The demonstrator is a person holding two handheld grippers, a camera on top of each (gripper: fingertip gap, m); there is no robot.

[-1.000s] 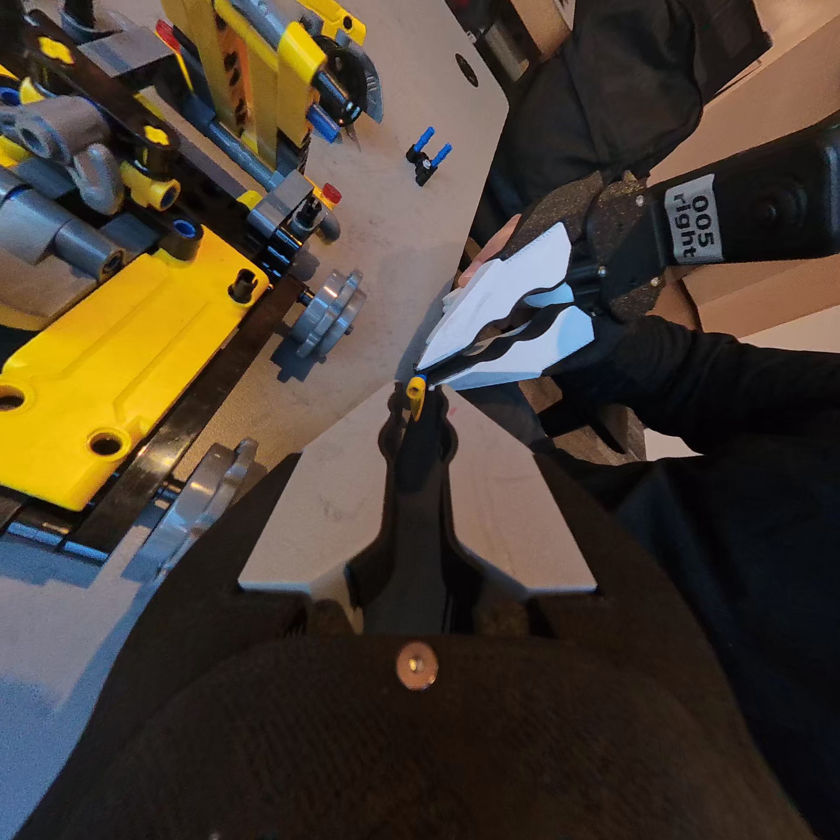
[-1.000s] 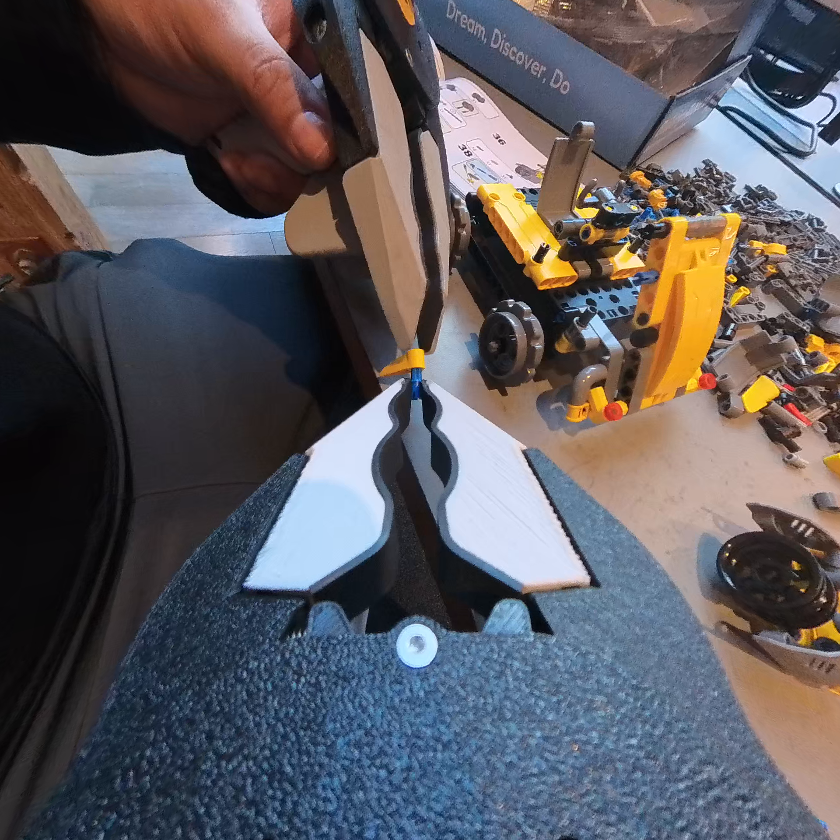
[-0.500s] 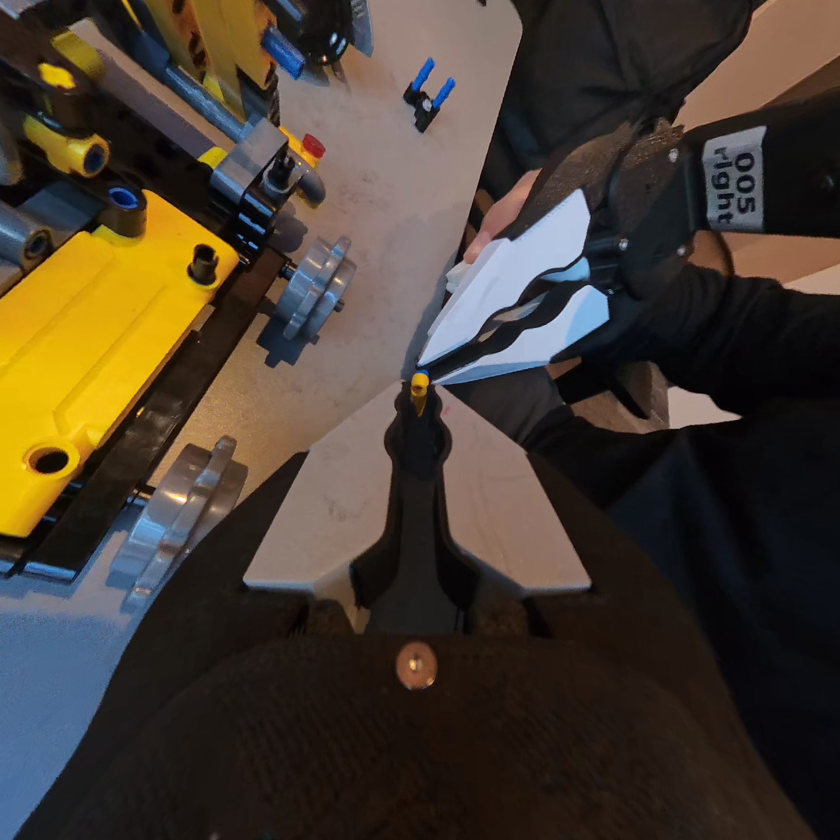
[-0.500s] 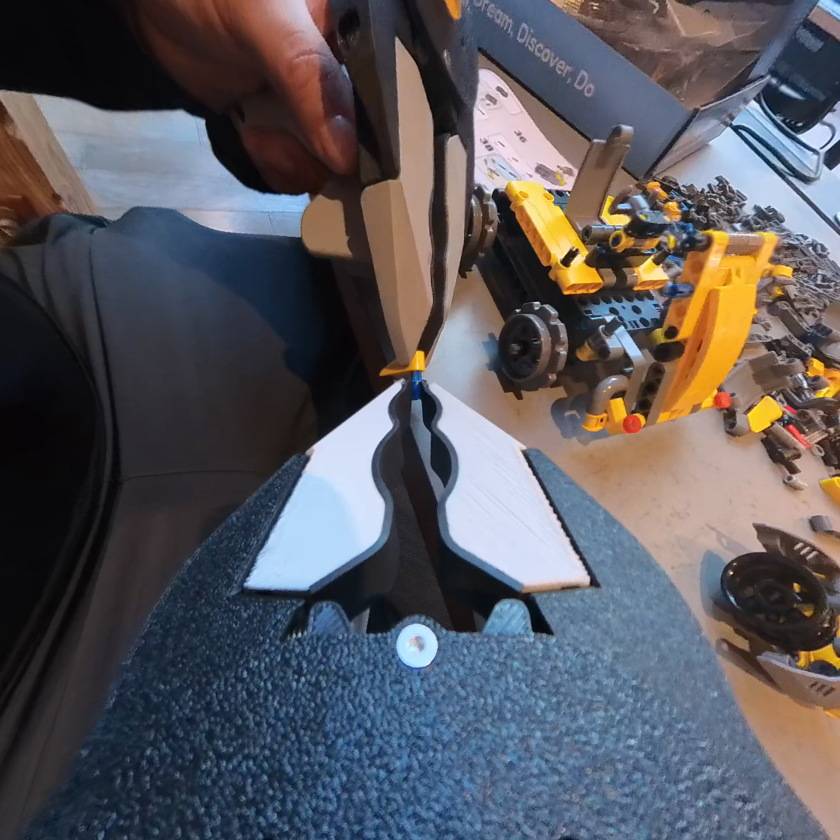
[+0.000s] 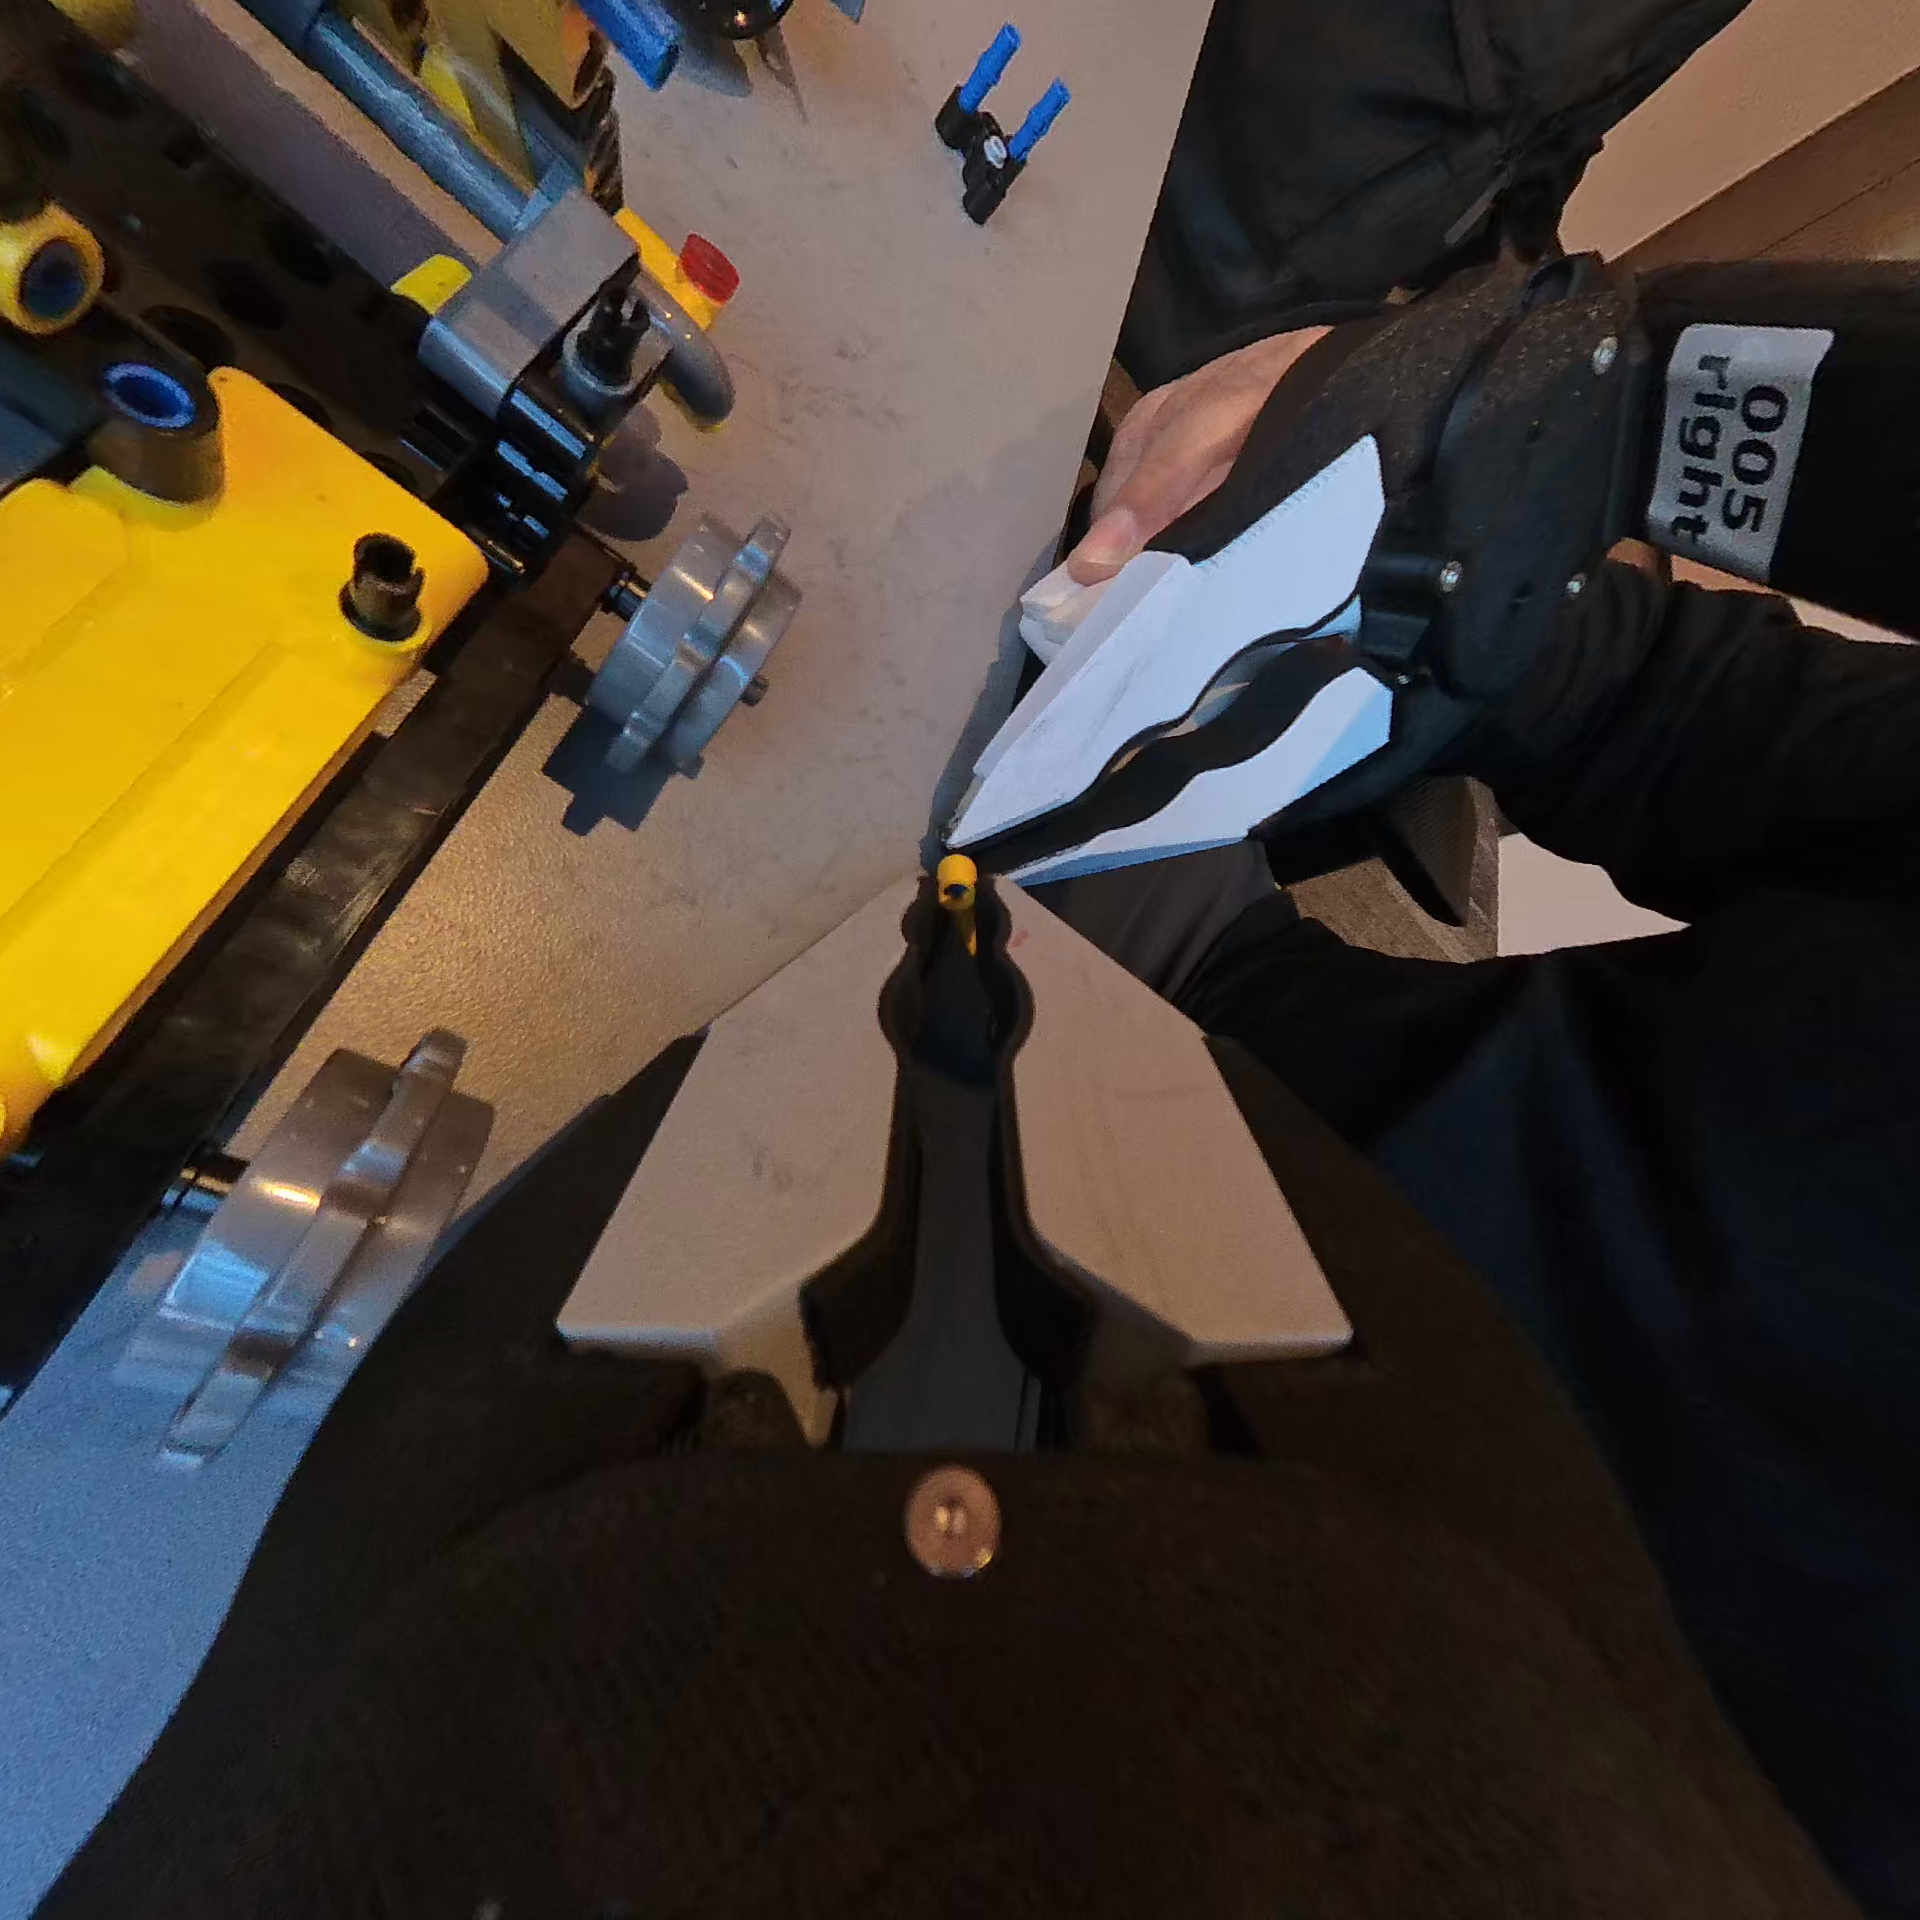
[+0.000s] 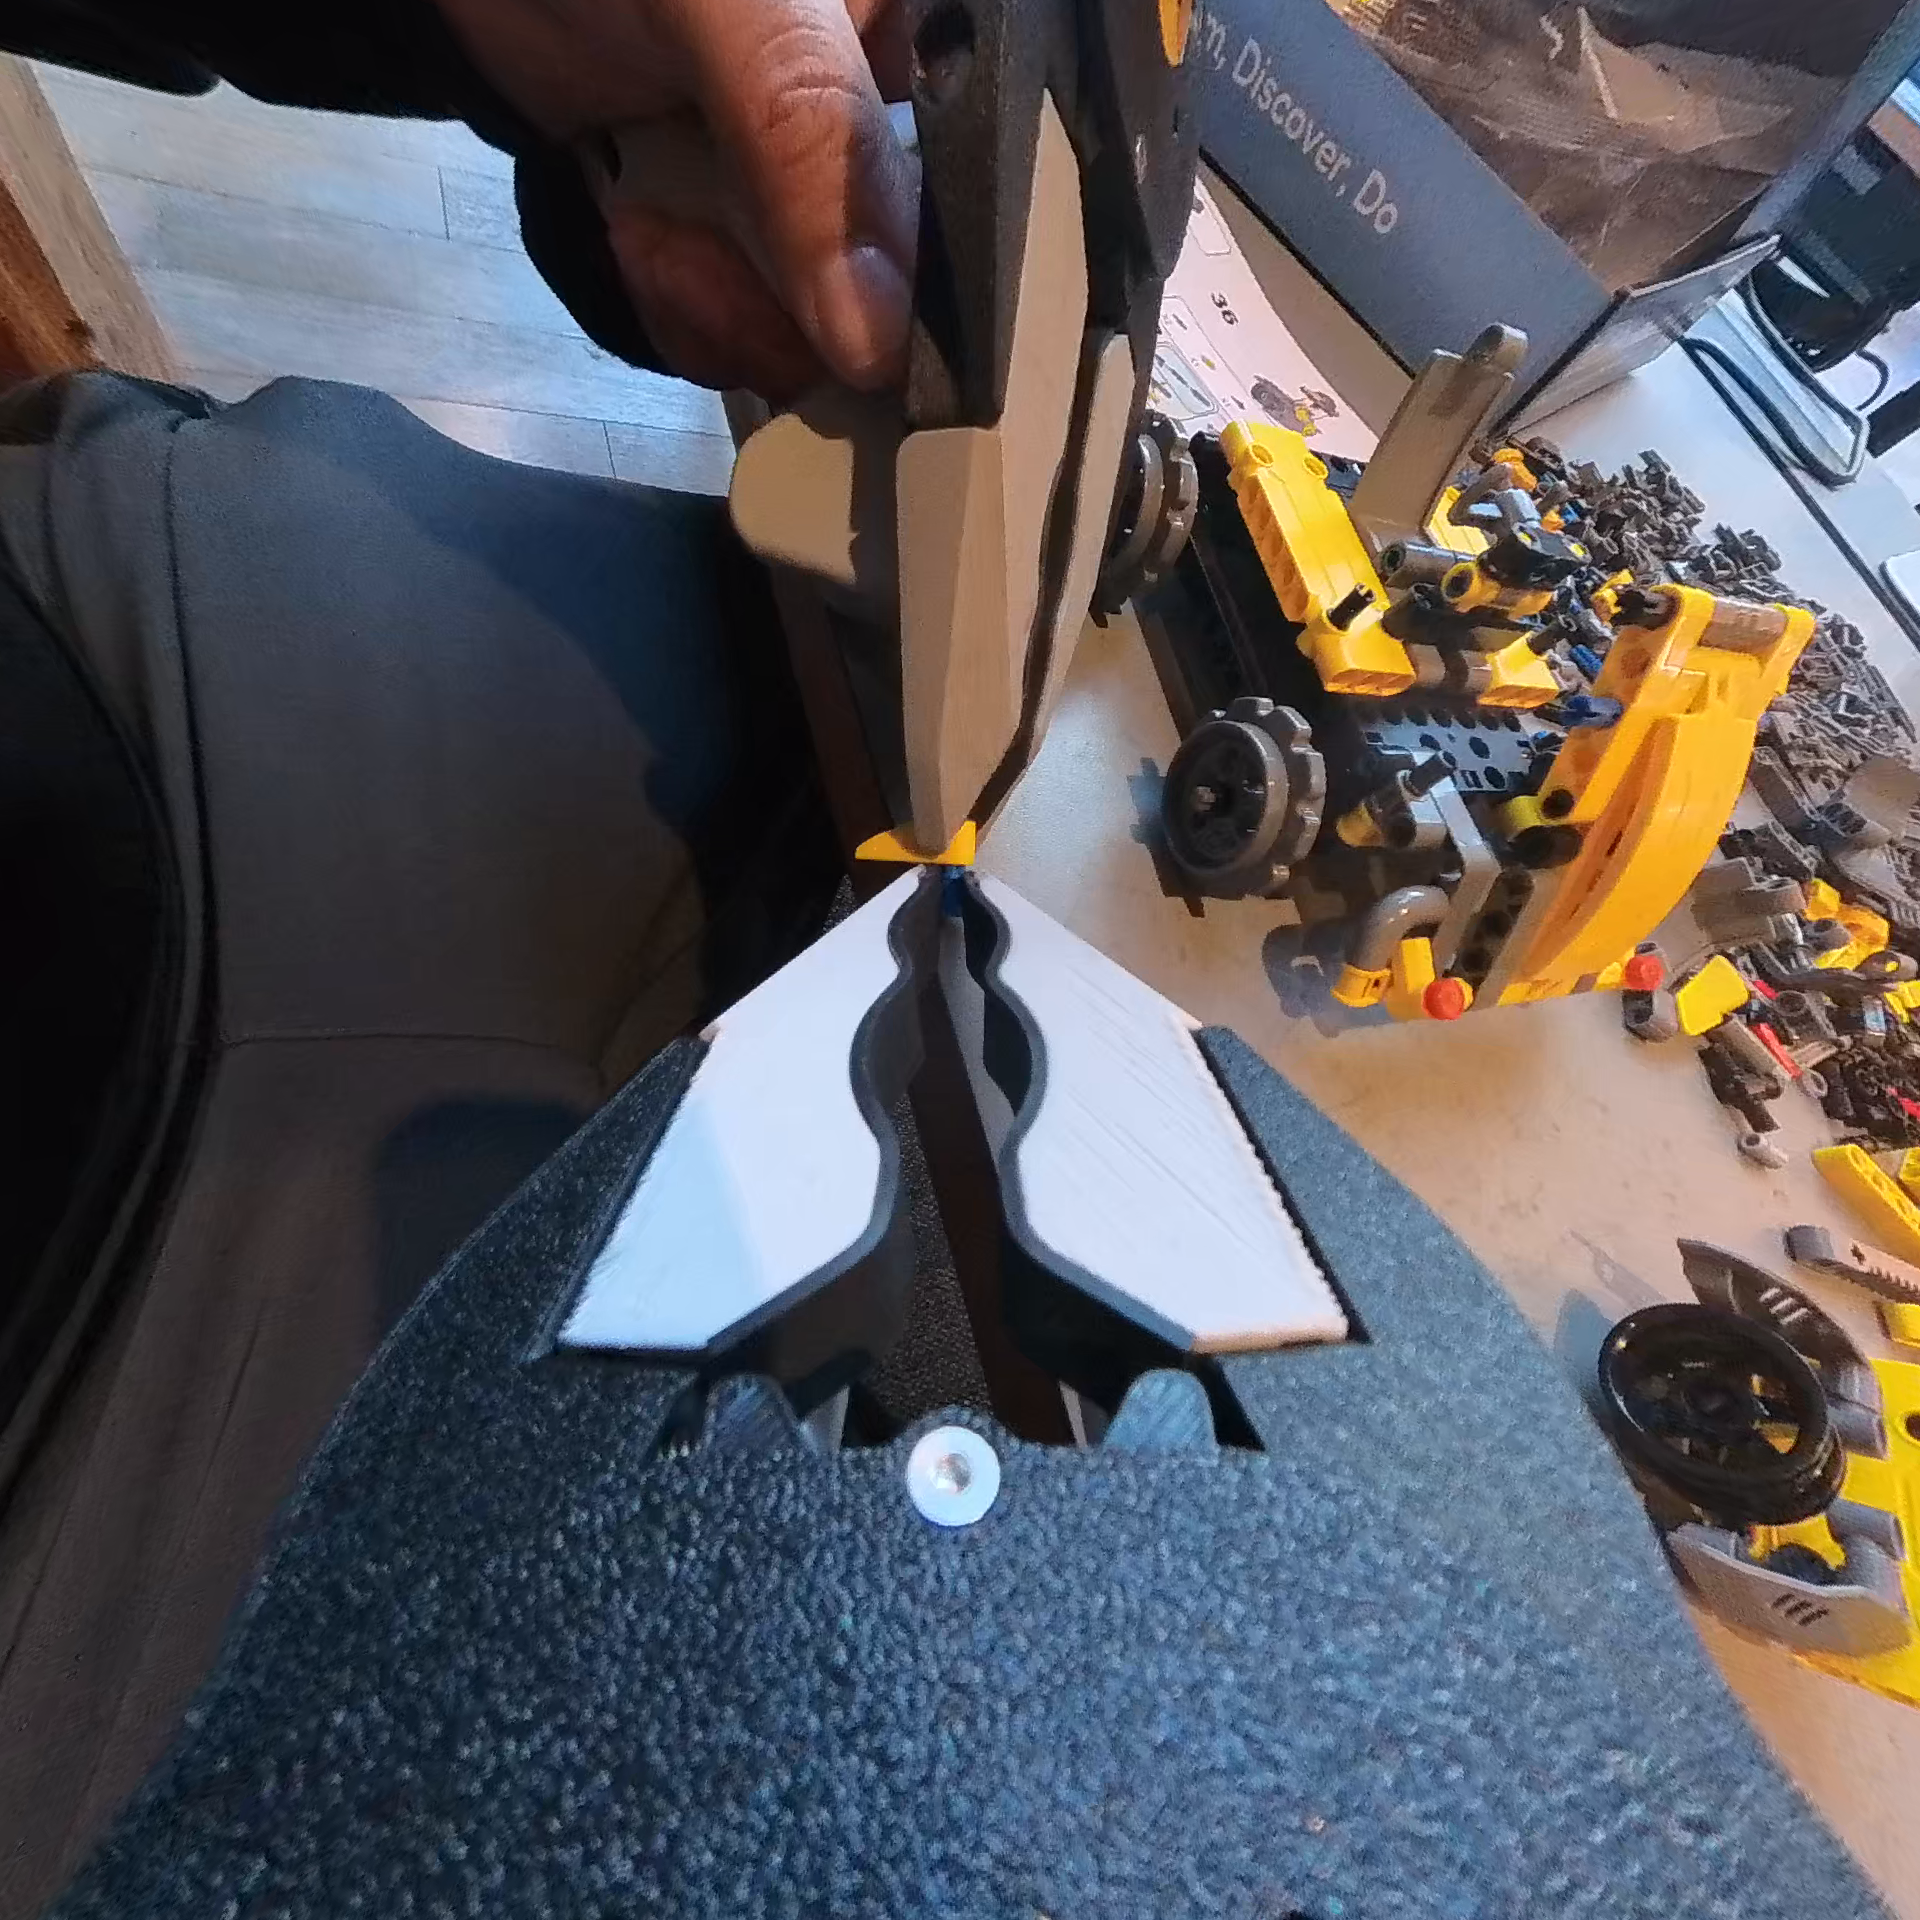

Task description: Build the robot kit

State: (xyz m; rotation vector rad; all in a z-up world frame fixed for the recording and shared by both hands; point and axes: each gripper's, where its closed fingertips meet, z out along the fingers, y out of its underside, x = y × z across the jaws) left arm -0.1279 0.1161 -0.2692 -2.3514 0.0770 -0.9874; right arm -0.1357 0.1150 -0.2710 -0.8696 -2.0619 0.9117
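Note:
My left gripper (image 5: 957, 902) is shut on a small yellow piece (image 5: 956, 881); it also shows in the right wrist view (image 6: 914, 842), held tip-down from above. My right gripper (image 6: 948, 894) is shut on a small blue pin (image 6: 950, 902) whose end meets the yellow piece from below. The two grippers meet tip to tip just off the table edge, above a person's lap. In the left wrist view the right gripper (image 5: 982, 850) comes in from the right, held by a hand (image 5: 1174, 457).
A yellow and black brick-built vehicle (image 6: 1455, 748) with grey wheels stands on the pale table (image 5: 831, 364). A pile of loose parts (image 6: 1787, 935) lies to the right, with a black wheel (image 6: 1714, 1423), a dark box (image 6: 1455, 156) and a booklet behind. A black piece with blue pins (image 5: 997, 125) lies apart. The grippers are tip to tip, or close to it. From either gripper's tips it is about 15 cm to the black wheel (image 6: 1714, 1423).
Both grippers stay shut and tip to tip. The pair has drifted slightly; the vehicle has slid left in the left view. The yellow piece has turned more level in the right view.

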